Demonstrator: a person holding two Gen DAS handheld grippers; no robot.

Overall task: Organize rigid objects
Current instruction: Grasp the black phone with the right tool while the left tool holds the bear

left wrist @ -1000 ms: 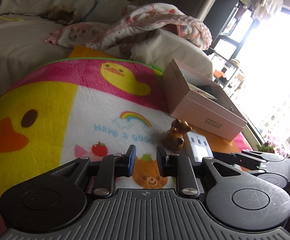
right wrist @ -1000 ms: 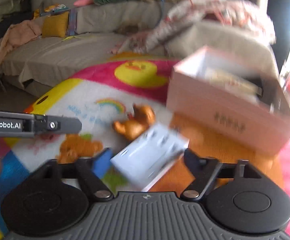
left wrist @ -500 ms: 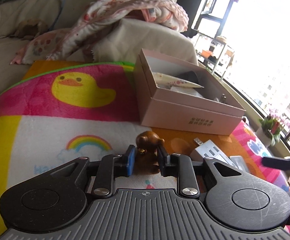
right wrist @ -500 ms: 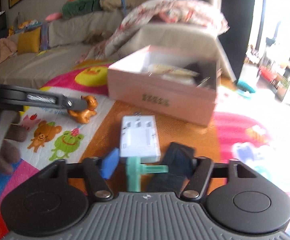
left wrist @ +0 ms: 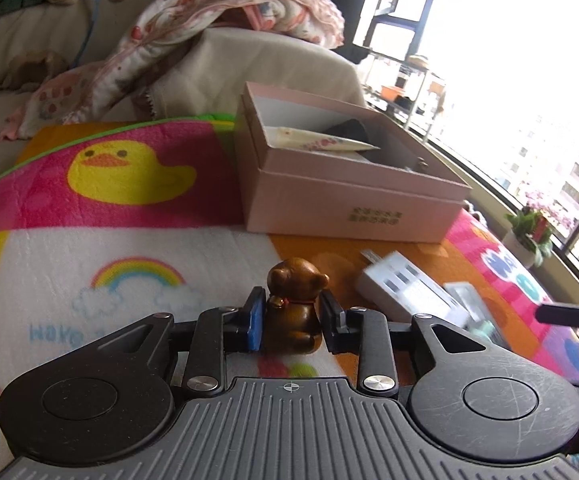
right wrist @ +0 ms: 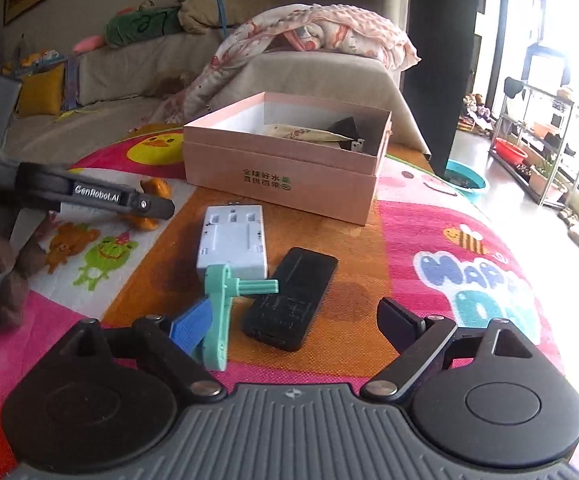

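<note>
The left claw point(left wrist: 292, 322) has its two fingers on either side of a brown bear figurine point(left wrist: 294, 308), the blue pad touching the bear's left flank and the black finger just beside or on its right; it appears to pinch the bear, which sits upright on the colourful play mat point(left wrist: 89, 208). From the right wrist view that same claw reaches in from the left, its arm lettered "GenRobot.AI", with "DAS" on the grey body behind it.

The right claw point(right wrist: 297, 322) is spread wide and holds nothing. Between and just ahead of its fingers lie a black phone point(right wrist: 291, 298) and a mint-green plastic crank-shaped part point(right wrist: 225, 300), the green piece touching the blue pad point(right wrist: 191, 324). A white multi-socket adapter point(right wrist: 233, 242) lies flat just beyond, beside the phone.

Behind these stands an open pink box point(right wrist: 285, 184), printed in green Chinese characters on its front wall. Inside it rest a cream floral-patterned tube or packet point(left wrist: 321, 142) and something dark I cannot identify.

The mat shows a yellow duck point(left wrist: 125, 172), a rainbow above blue letters reading "Have a", and larger letters, seemingly "HAPPY", on the pink side. A beige sofa point(right wrist: 137, 64) with a rumpled blanket point(right wrist: 313, 32) lies behind.
</note>
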